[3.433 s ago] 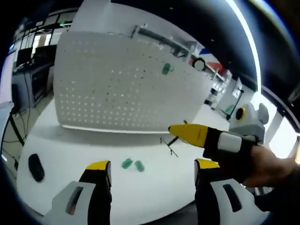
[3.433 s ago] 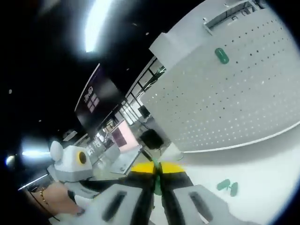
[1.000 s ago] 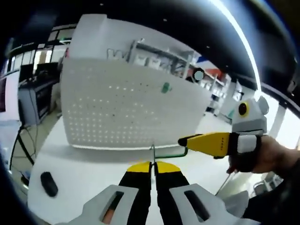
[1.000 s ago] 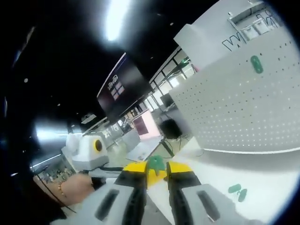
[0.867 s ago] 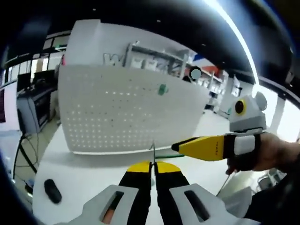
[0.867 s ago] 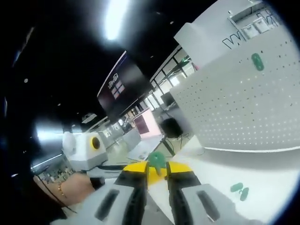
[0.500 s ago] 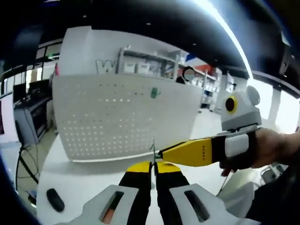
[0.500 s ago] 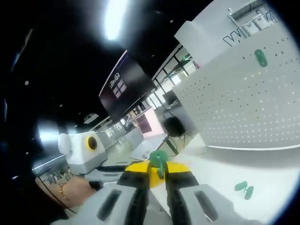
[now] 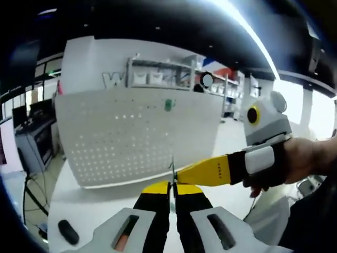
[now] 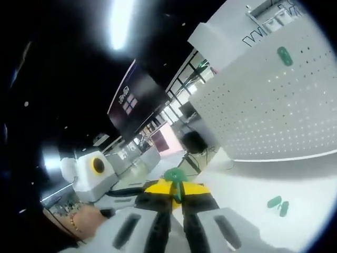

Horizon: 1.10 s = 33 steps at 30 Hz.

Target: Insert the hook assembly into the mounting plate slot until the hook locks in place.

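Both grippers are held up off the desk (image 10: 247, 197): the left gripper (image 9: 172, 188) pinches a thin wire hook (image 9: 171, 167), the right gripper (image 10: 175, 191) clamps a green plate (image 10: 174, 175), so joining them looks unfinished.

The pegboard (image 9: 137, 139) is white, dotted with regular rows of small holes, and one green plate (image 9: 168, 105) sits on it. Both grippers have yellow tips over black and grey. Two green pieces (image 10: 278, 205) lie on the white table (image 10: 247, 197).
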Available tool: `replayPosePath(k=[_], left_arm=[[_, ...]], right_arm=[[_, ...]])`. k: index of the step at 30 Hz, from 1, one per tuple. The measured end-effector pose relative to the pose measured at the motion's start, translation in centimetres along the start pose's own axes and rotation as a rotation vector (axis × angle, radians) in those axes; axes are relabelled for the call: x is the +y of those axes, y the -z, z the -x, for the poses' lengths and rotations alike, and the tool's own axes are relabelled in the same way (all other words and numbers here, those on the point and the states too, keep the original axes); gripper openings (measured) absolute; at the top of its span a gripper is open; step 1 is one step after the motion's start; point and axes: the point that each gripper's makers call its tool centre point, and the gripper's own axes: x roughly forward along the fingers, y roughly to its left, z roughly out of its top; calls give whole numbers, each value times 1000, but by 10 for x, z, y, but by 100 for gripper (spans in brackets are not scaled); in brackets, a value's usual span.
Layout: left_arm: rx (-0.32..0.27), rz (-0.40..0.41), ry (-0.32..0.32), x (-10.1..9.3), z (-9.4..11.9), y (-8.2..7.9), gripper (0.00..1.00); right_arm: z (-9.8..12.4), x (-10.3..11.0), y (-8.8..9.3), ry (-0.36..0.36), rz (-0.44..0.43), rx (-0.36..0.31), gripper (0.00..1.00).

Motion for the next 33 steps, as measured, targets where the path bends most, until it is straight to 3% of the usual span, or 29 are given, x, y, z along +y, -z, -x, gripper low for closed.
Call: replayPosePath(k=[4, 17, 20, 23, 25, 29, 33], left_arm=[[15, 17, 9, 0, 1, 7, 2], [-11, 46, 21, 1, 0, 6, 4], [14, 35, 20, 1, -1, 11, 4], [2, 25, 27, -1, -1, 9, 5], [1, 27, 33, -2, -1, 10, 9], [4, 15, 32, -3, -4, 13, 32], [-31, 0, 58, -8, -5, 9, 47]], right_arm=[[0, -3, 4, 25, 40, 8, 2], [1, -1, 2, 48, 93, -18, 1], [1, 2, -2, 41, 113, -30, 1], [0, 8, -7, 36, 154, -39, 1], [-1, 7, -8, 44, 179, -36, 1], [-1, 6, -10, 47, 189, -43, 1], [0, 5, -13, 49, 213, -51, 1]])
